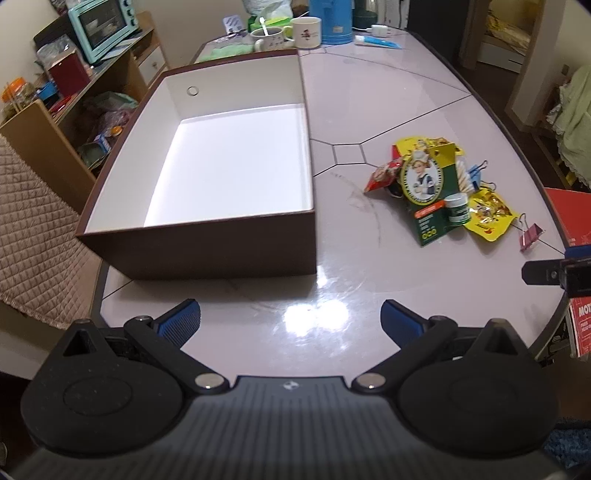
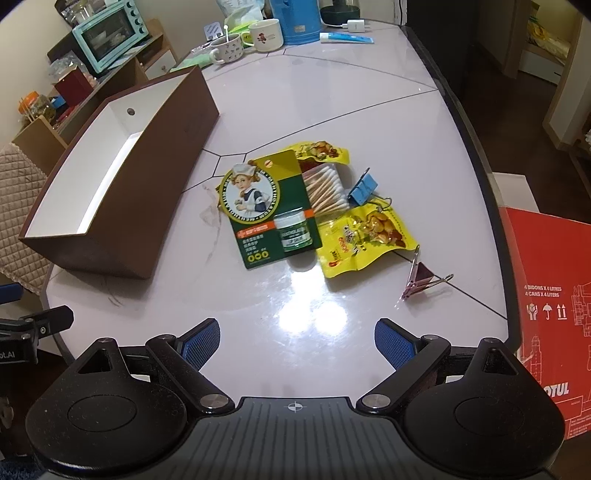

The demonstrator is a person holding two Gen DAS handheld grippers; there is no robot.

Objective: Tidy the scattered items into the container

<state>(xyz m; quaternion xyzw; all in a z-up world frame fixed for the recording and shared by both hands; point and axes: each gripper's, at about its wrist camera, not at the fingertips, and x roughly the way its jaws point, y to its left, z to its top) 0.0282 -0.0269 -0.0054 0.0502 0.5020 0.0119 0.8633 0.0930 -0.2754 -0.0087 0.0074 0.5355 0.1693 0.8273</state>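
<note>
An open brown box (image 1: 207,243) with a white inside stands on the table's left; it also shows in the right wrist view (image 2: 122,221). A pile of items lies right of it: a green lip-balm card (image 2: 269,214) (image 1: 428,192), cotton swabs (image 2: 327,188), two yellow snack packets (image 2: 365,236) (image 2: 321,149), a blue binder clip (image 2: 364,190) and a pink binder clip (image 2: 421,277) (image 1: 530,234). My left gripper (image 1: 290,321) is open and empty over the table's near edge, in front of the box. My right gripper (image 2: 297,345) is open and empty, short of the pile.
Mugs (image 2: 264,35), a blue kettle (image 2: 295,18) and a tube (image 2: 345,37) stand at the table's far end. A red carton (image 2: 550,325) sits right of the table. Shelves with a mint oven (image 2: 109,35) are on the left.
</note>
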